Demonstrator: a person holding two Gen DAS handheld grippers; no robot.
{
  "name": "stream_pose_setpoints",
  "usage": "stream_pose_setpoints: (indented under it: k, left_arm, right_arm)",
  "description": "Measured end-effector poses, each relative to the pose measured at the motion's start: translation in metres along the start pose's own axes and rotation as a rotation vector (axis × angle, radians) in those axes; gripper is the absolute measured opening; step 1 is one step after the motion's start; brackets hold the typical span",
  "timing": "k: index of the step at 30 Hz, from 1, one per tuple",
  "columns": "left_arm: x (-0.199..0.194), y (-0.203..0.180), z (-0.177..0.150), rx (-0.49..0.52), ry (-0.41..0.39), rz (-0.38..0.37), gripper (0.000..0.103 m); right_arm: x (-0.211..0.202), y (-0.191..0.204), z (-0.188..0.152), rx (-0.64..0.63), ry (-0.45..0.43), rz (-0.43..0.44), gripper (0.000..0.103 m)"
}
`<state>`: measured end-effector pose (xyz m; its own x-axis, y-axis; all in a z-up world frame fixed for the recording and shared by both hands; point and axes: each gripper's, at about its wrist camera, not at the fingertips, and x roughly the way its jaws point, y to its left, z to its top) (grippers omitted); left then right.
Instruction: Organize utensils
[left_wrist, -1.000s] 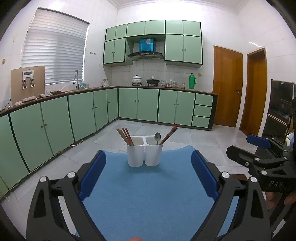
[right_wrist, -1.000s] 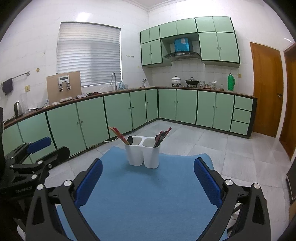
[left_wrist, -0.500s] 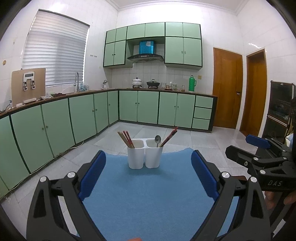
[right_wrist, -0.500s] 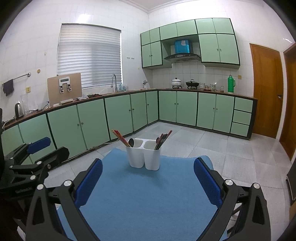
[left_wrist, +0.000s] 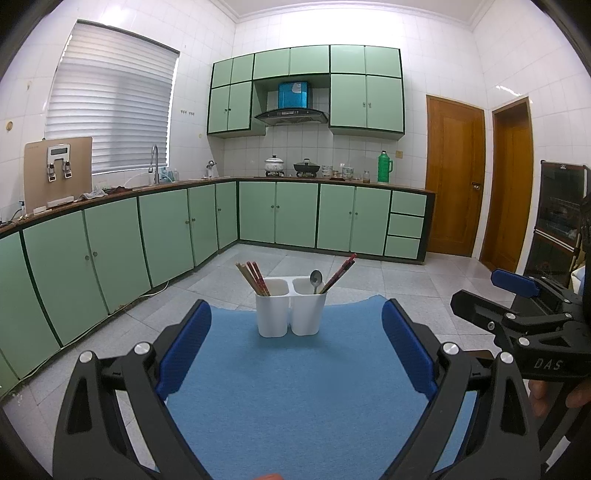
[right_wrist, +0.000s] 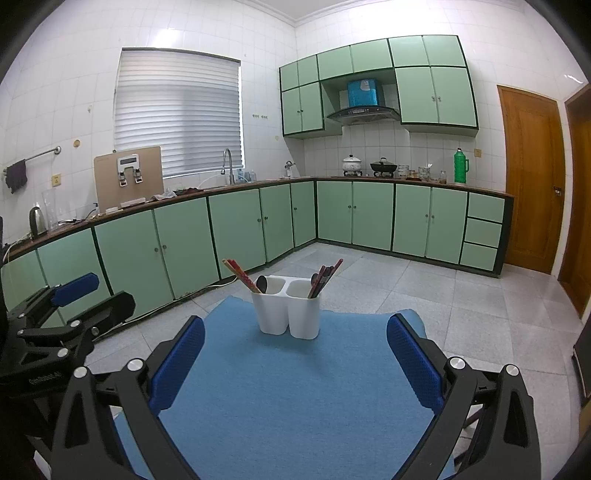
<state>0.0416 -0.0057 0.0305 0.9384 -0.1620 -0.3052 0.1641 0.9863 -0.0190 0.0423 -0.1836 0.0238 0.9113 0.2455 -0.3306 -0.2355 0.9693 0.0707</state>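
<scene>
While spread wide, each hand-held gripper (left_wrist: 295, 347) holds nothing.

Utensil holder (left_wrist: 290, 312) slightly closer (both views).

A white two-compartment utensil holder (left_wrist: 291, 308) stands upright near the far edge of a blue mat (left_wrist: 295, 387). In the left wrist view its left compartment holds a bundle of chopsticks (left_wrist: 252, 277) leaning left, wooden and red ones together. The right compartment holds a metal spoon (left_wrist: 316, 278), bowl up, and red chopsticks (left_wrist: 340, 271) leaning right. The right wrist view shows a dark spoon (right_wrist: 261, 283) in the left compartment beside the left-leaning sticks, and dark utensil handles among the right-leaning ones.
</scene>
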Motion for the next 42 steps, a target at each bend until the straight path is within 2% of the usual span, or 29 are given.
stream_pose_setpoints:
  k: [42]
  left_arm:
    - [-0.0027,-0.0021,0.0014,0.003,0.000,0.003,0.091]
  right_arm:
    - [0.0014,0.0034,-0.0017,0.002,0.003,-0.004,0.097]
